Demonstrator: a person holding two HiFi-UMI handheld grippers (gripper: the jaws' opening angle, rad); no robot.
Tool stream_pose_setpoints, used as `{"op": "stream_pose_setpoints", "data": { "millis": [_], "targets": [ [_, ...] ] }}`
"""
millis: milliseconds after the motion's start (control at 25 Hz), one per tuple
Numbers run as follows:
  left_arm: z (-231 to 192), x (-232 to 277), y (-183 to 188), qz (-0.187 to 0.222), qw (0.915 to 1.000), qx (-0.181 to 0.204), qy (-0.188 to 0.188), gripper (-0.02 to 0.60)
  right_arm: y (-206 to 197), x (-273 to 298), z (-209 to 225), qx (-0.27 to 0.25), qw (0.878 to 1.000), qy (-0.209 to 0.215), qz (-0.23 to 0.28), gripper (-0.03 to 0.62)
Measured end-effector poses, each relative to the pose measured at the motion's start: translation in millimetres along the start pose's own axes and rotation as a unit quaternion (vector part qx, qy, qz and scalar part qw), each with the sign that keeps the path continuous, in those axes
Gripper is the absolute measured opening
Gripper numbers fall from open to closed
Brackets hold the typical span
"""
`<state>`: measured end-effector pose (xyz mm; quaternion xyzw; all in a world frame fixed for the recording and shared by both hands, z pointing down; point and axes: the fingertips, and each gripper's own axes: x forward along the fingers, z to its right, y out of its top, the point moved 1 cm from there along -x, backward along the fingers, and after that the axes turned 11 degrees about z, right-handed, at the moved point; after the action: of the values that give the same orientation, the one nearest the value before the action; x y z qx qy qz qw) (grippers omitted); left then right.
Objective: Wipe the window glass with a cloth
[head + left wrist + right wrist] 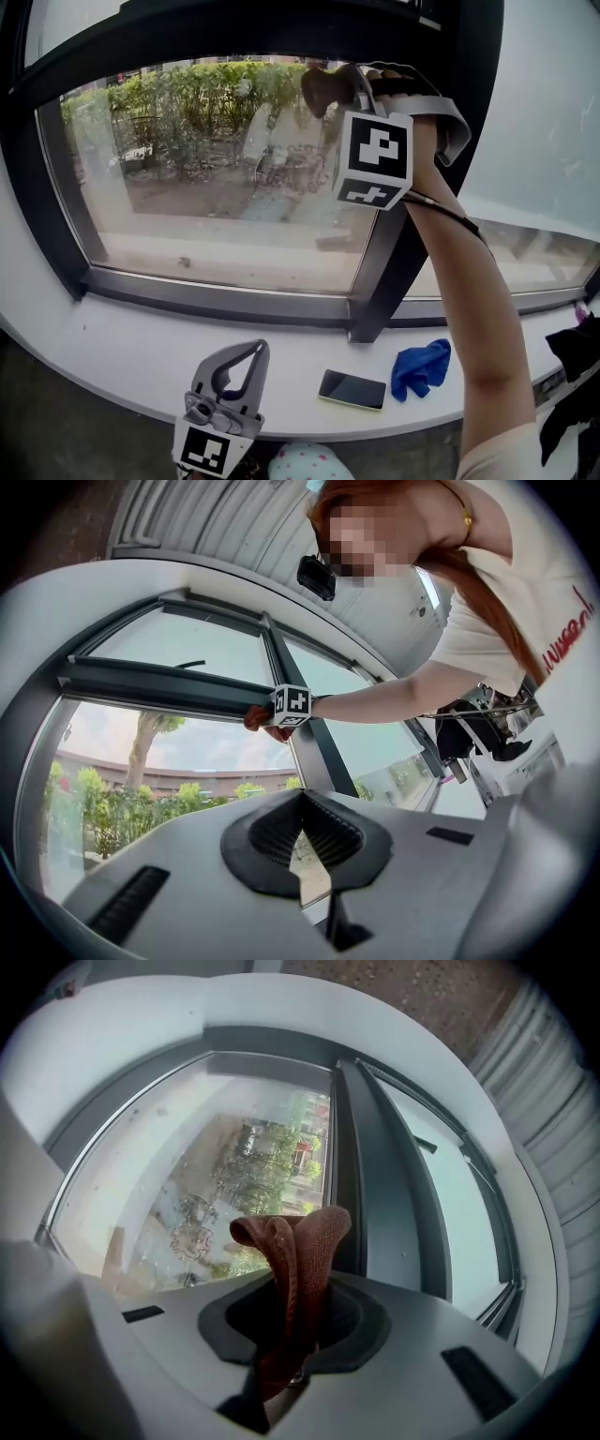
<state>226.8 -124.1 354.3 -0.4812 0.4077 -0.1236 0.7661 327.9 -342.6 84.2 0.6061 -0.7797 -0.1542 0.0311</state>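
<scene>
Cloth (298, 1241) pinched in my right gripper (292, 1290), glass (178, 1166) straight ahead of it, close; left gripper (301, 797) hangs low, jaws together, empty.

A rust-brown ribbed cloth (298, 1251) (soft, matt weave). Smooth clear window glass (216, 178), spotted with smears. A dark matt metal window frame (380, 272), glossy white sill (122, 347), fluffy blue cloth (420, 367), glossy black phone (352, 389).

An indoor room at ground level; whether home or office is not showing. A wide window glass (216, 178) in a dark frame (384, 272) is looking onto a green hedge (187, 94). A curved white sill (141, 347) is holding a phone (352, 389) and a blue cloth (420, 367).
</scene>
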Motion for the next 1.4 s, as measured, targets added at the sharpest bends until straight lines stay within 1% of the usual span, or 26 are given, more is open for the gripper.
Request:
{"op": "stream_pose_setpoints", "data": {
  "millis": [80, 160, 360, 440, 520, 560, 600, 680, 800, 880, 920, 1000, 1080, 1120, 1200, 1280, 1400],
  "targets": [
    [-2.2, 0.7, 10.2, 0.006, 1.0000, 0.002, 0.007, 0.018, -7.6, 3.5, 5.4, 0.013, 1.000, 0.009, -0.015, 0.087],
    [-3.2, 1.2, 22.0, 0.010, 0.9998, 0.012, 0.014, 0.018, -11.5, 9.1, 4.6, 0.014, 0.999, 0.019, -0.029, 0.087],
    [-14.7, -9.7, 35.5, 0.003, 0.9988, 0.036, 0.032, 0.018, -14.8, 17.9, -8.0, 0.030, 0.999, 0.013, -0.039, 0.087],
    [-25.4, -6.0, 40.5, 0.016, 0.9977, 0.055, 0.036, 0.018, -19.7, 22.8, 4.4, 0.033, 0.998, 0.002, -0.044, 0.087],
    [-36.0, 0.9, 47.3, 0.040, 0.9961, 0.061, 0.049, 0.018, -24.4, 26.9, 23.8, 0.029, 0.998, -0.019, -0.053, 0.087],
    [-37.6, 0.3, 50.0, 0.048, 0.9956, 0.060, 0.054, 0.018, -23.2, 26.6, 19.8, 0.030, 0.998, -0.018, -0.055, 0.087],
    [-37.3, -2.6, 52.3, 0.052, 0.9953, 0.060, 0.056, 0.018, -19.5, 24.8, 6.4, 0.034, 0.998, -0.008, -0.054, 0.087],
    [-34.7, -10.7, 55.9, 0.047, 0.9952, 0.065, 0.056, 0.018, -12.8, 21.4, -15.2, 0.040, 0.998, 0.012, -0.047, 0.087],
    [-39.1, -9.5, 55.8, 0.025, 0.9944, 0.090, 0.051, 0.018, -12.6, 23.4, -8.6, 0.039, 0.998, 0.008, -0.044, 0.087],
    [-53.3, 13.0, 53.0, 0.013, 0.9924, 0.110, 0.053, 0.018, -16.2, 26.0, -4.0, 0.033, 0.998, -0.004, -0.048, 0.087],
    [-59.4, 30.1, 52.7, 0.009, 0.9921, 0.112, 0.056, 0.018, -18.6, 26.9, -2.7, 0.031, 0.998, -0.010, -0.050, 0.087],
    [-58.9, 66.3, 50.7, -0.003, 0.9936, 0.098, 0.057, 0.018, -22.1, 26.7, -3.9, 0.034, 0.998, -0.015, -0.051, 0.087],
    [-49.3, 99.4, 50.2, -0.008, 0.9954, 0.084, 0.046, 0.018, -21.5, 24.6, -10.0, 0.046, 0.998, -0.010, -0.048, 0.087],
    [-46.8, 114.2, 54.2, -0.001, 0.9957, 0.084, 0.039, 0.018, -19.4, 23.5, -13.4, 0.051, 0.998, -0.006, -0.046, 0.087],
    [-50.6, 137.5, 68.5, 0.021, 0.9942, 0.099, 0.035, 0.018, -12.3, 22.3, -21.4, 0.052, 0.998, 0.003, -0.041, 0.089],
    [-61.4, 151.9, 84.0, 0.036, 0.9918, 0.115, 0.042, 0.018, -5.0, 22.6, -30.4, 0.046, 0.998, 0.006, -0.035, 0.094],
    [-72.3, 161.4, 99.2, 0.045, 0.9887, 0.132, 0.054, 0.018, -1.8, 23.1, -39.9, 0.061, 0.998, 0.000, -0.026, 0.109]
  ]
}}
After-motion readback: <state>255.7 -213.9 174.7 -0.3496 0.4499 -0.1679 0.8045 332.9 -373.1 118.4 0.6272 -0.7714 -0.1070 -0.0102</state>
